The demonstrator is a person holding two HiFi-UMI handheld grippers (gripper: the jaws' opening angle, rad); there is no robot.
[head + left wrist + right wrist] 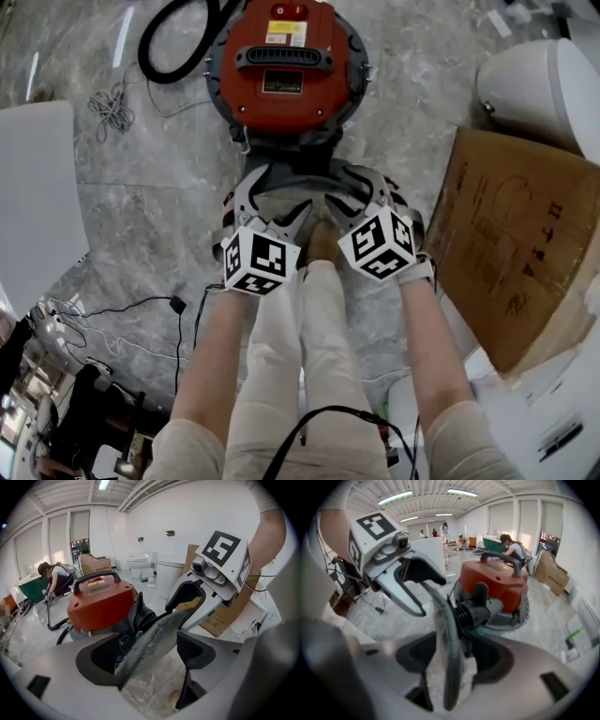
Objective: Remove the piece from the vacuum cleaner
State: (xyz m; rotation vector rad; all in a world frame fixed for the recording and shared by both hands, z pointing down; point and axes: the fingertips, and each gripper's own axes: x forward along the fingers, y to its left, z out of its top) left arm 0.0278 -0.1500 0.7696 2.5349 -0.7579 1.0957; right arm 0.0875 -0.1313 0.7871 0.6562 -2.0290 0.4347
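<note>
The red vacuum cleaner [281, 66] stands on the marble floor just ahead of both grippers. A thin grey curved piece [154, 639] lies between them, in front of the vacuum's black ribbed port [466, 613]. My left gripper [267, 202] is open: the piece crosses its gap and rests against the left jaw, while the right jaw stands clear of it. My right gripper [356, 197] is also open, with the piece [443, 616] edge-on between its jaws and a gap beside it. In the head view the piece shows only as a dark arc [295, 173] between the jaw tips.
A black hose [173, 47] loops off the vacuum's back left, near a bundle of cable [112, 103]. A cardboard box [511, 253] and a white fixture [548, 89] stand on the right, a white panel [33, 197] on the left. The person's legs [300, 375] are below the grippers.
</note>
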